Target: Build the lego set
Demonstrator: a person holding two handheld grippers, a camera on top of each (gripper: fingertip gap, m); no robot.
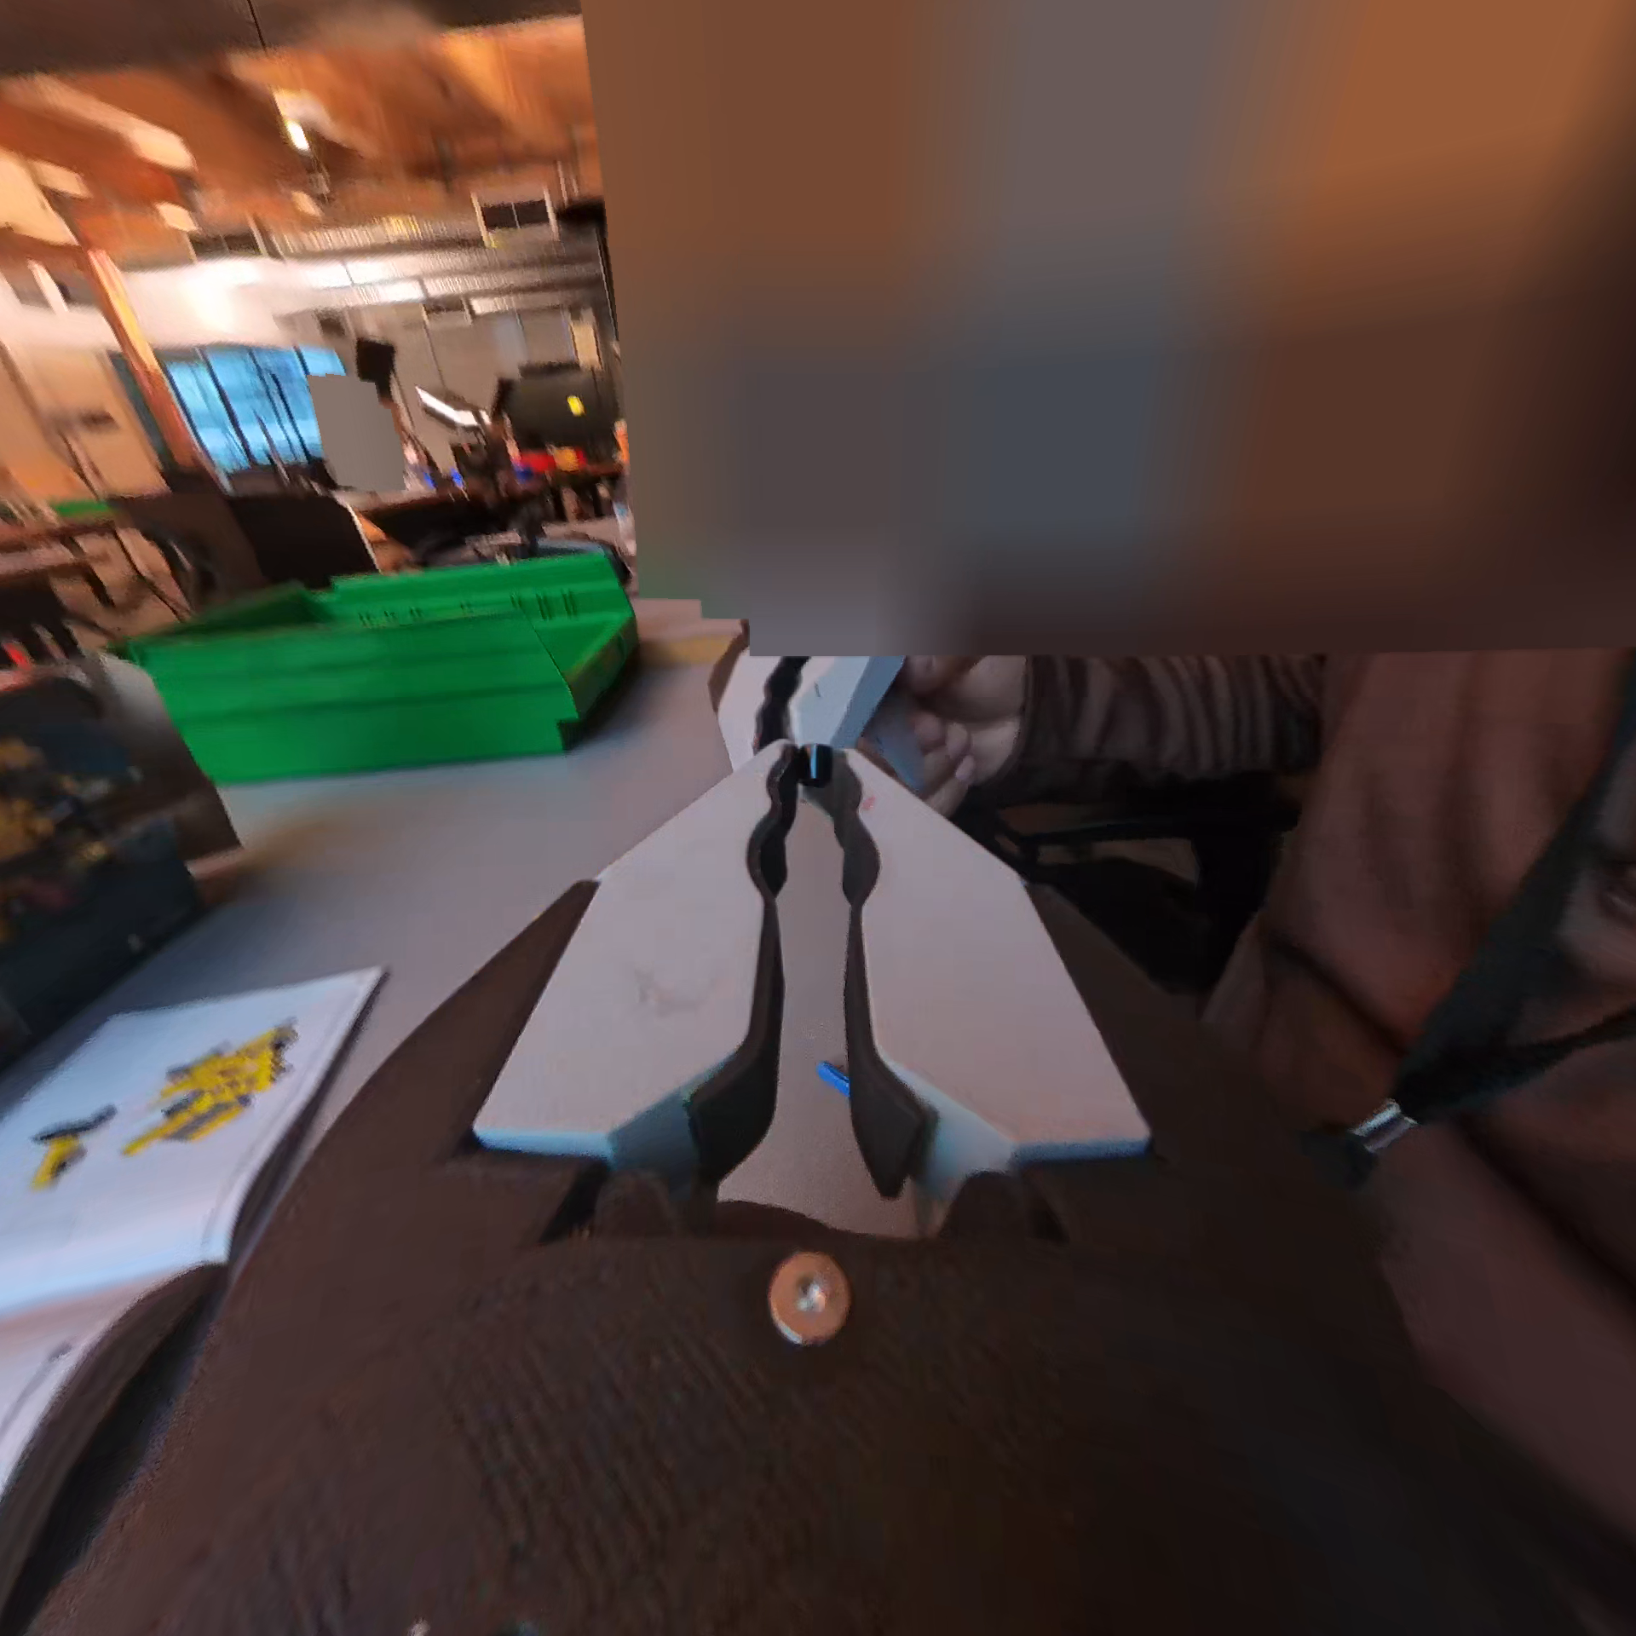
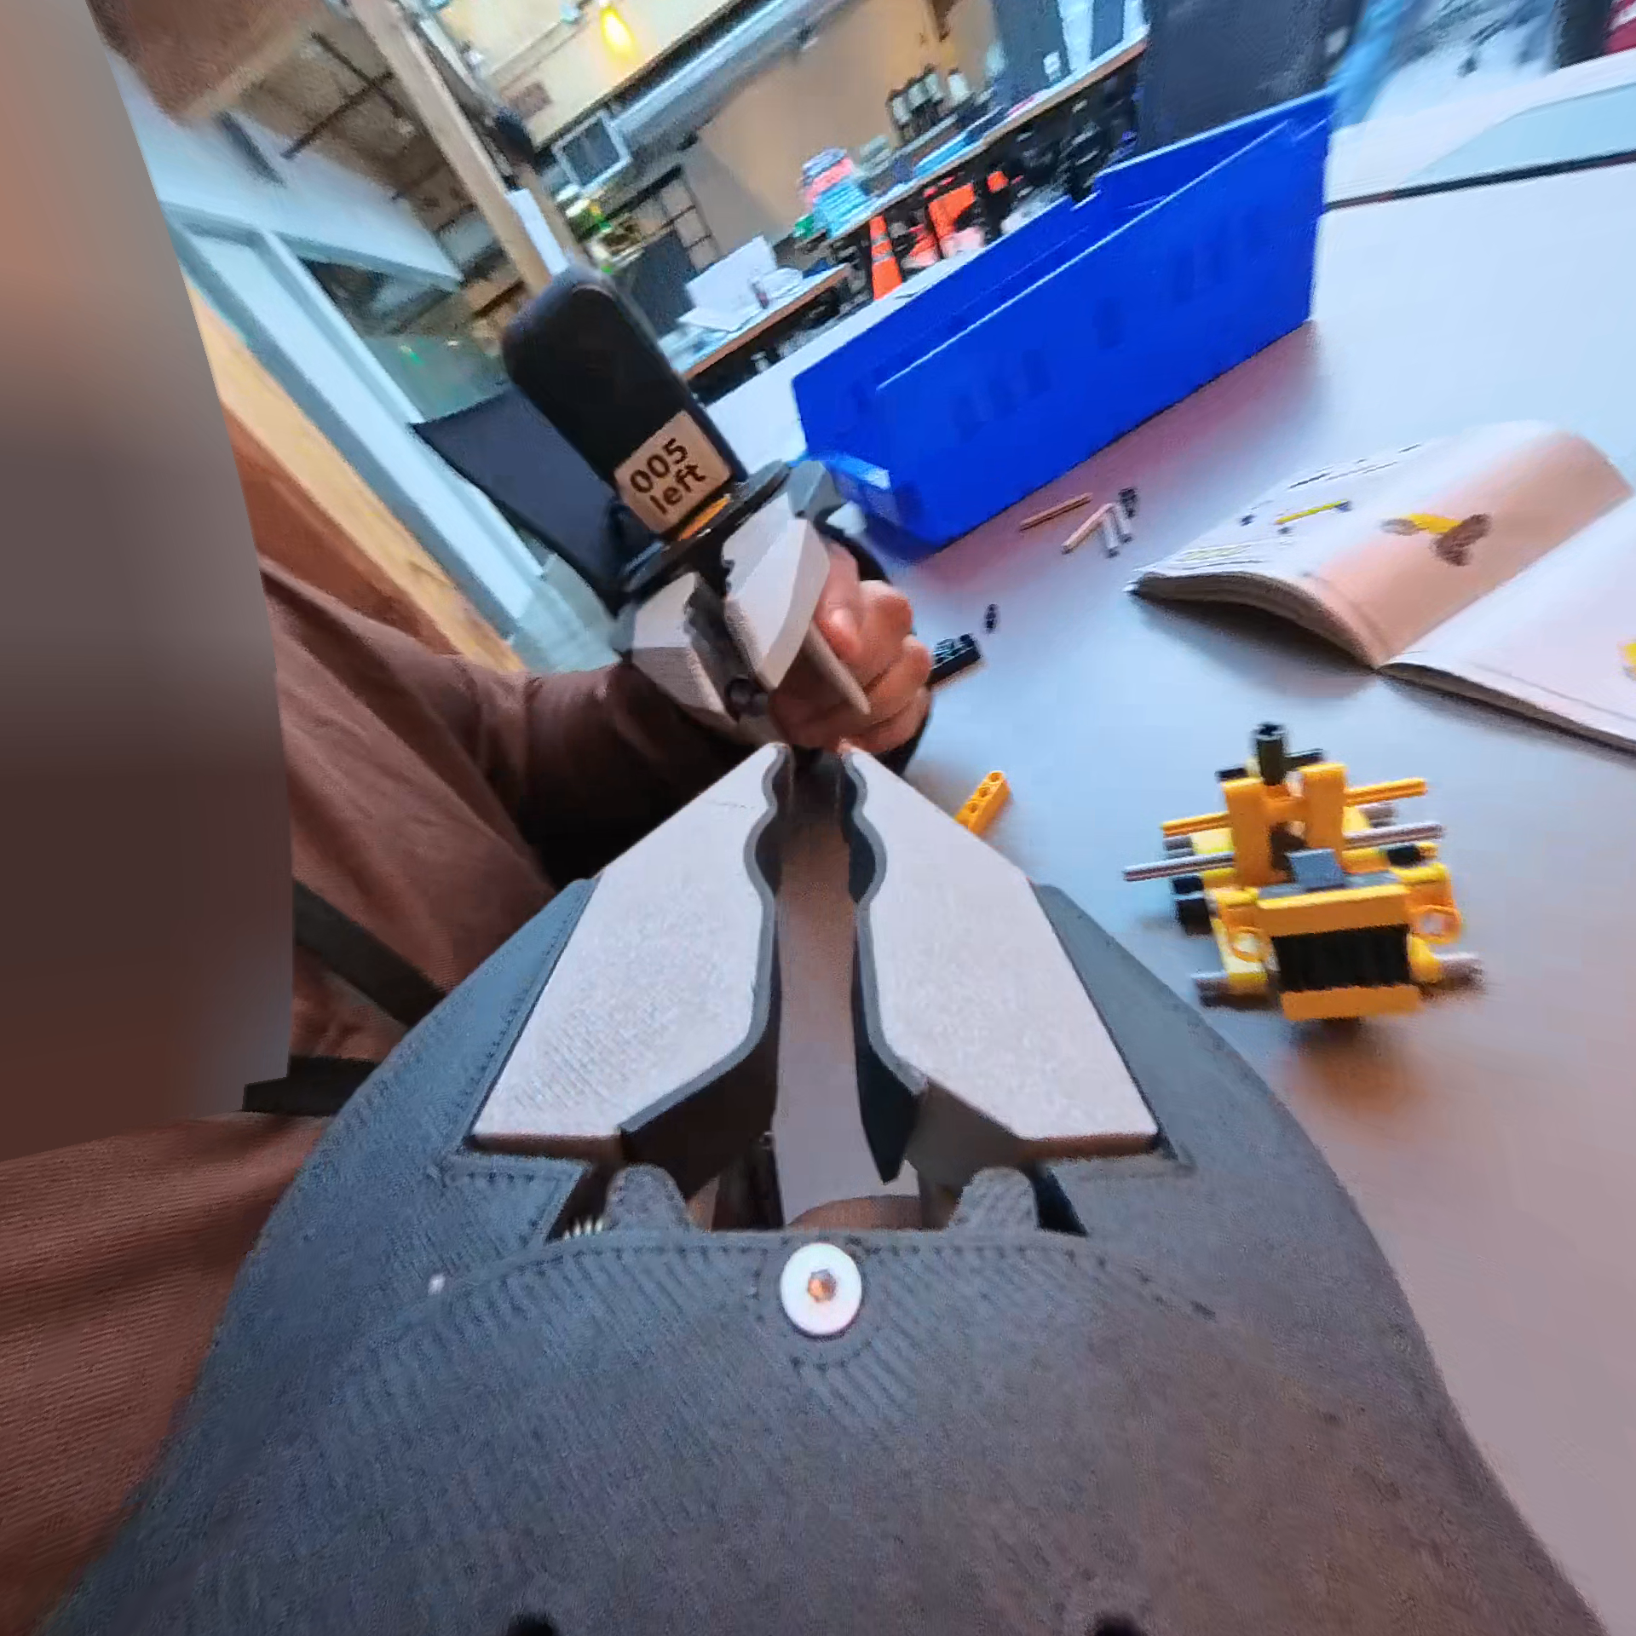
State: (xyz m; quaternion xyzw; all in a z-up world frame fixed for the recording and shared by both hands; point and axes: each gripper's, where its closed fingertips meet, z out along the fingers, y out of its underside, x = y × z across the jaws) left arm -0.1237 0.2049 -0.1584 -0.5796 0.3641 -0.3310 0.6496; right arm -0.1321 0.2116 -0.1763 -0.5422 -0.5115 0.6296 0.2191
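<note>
Two grippers met tip to tip: left gripper (image 1: 813, 766) pinched small black piece (image 1: 815, 763); right gripper (image 2: 813, 768) nearly closed, hold unclear. Yellow truck model (image 2: 1301, 885) sat right on table (image 2: 1461, 354).

A tan label (image 2: 670, 485) bearing dark printed characters sits on the black top of the left gripper (image 1: 810, 763), just ahead of the right gripper (image 2: 813, 766). The print in the booklet (image 2: 1416, 567) on the worktop (image 2: 1328, 1239) is unreadable.

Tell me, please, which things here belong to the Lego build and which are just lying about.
Job: yellow Lego vehicle, instruction booklet, small black piece, loose pins, yellow beam.
Lying about: green bin, blue bin, orange cone.
</note>
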